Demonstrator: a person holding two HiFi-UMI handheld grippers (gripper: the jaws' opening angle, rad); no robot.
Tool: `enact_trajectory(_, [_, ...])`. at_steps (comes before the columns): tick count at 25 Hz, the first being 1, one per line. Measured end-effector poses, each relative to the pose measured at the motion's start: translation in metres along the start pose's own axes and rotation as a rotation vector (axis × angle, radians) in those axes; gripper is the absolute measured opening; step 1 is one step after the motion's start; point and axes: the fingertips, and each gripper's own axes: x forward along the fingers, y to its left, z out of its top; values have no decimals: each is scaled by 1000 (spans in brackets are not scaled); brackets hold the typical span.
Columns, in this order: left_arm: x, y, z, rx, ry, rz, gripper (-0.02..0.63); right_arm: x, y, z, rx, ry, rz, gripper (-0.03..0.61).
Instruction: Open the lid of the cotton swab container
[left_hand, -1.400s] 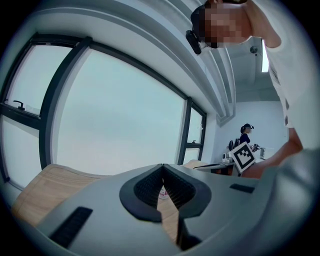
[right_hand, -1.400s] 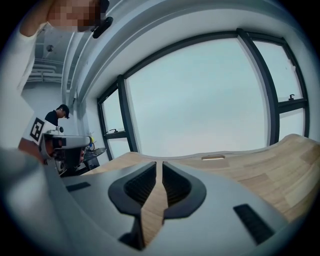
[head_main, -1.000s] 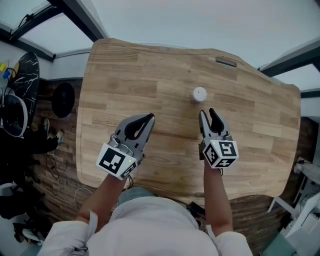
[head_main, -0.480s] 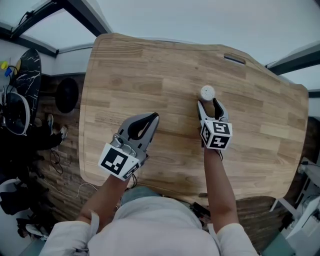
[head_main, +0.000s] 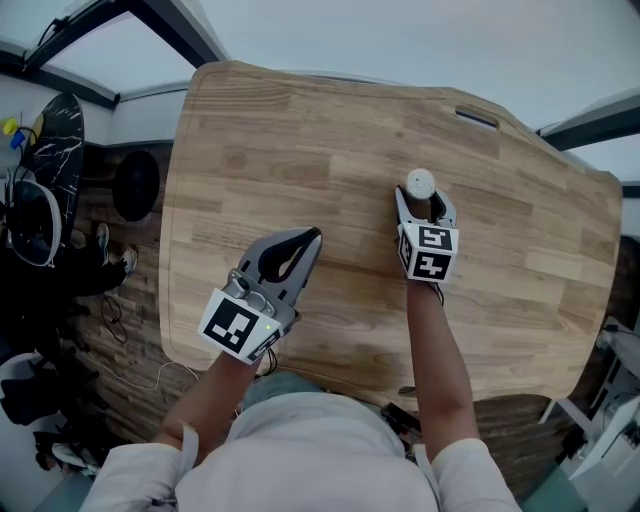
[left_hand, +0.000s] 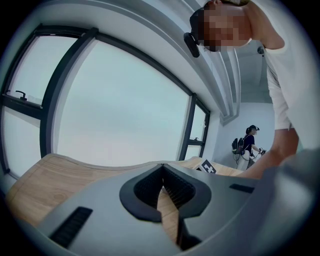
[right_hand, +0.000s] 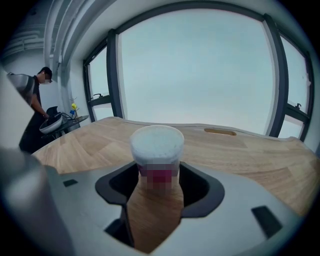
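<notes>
The cotton swab container is a small upright tub with a white lid, standing on the wooden table right of the middle. My right gripper has reached it; its jaws have just been opening and stand wide on either side of the tub. In the right gripper view the container stands between the dark pads of the right gripper, with a little room on both sides and the lid on. My left gripper hovers near the front left, shut and empty; the left gripper shows its pads meeting.
A slot is cut into the table near its far right edge. Black equipment and cables lie on the floor off the table's left side. A person stands far off by the windows.
My right gripper has moved forward and down to the container, and its jaws, narrower at first, now straddle the tub. The left gripper has stayed where it was.
</notes>
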Motion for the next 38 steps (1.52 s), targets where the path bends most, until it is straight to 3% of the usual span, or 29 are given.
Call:
enact_trajectory(4, [-1, 1, 1, 1, -1, 3, 12, -1, 1, 2, -7, -7, 26, 255])
enact_trajectory(10, [-6, -4, 7, 4, -19, -4, 12, -16, 18, 9, -28, -37, 133, 253])
enact_trajectory(17, [-21, -20, 20, 30, -30, -38, 14, -71, 64, 32, -118, -47, 376, 252])
enact_trajectory(27, [-43, -77, 36, 89, -14, -188, 14, -190, 114, 51, -240, 24, 612, 250])
enact_trajectory(38, [-65, -143, 54, 144, -7, -374, 17, -272, 135, 55, -332, 29, 701, 249])
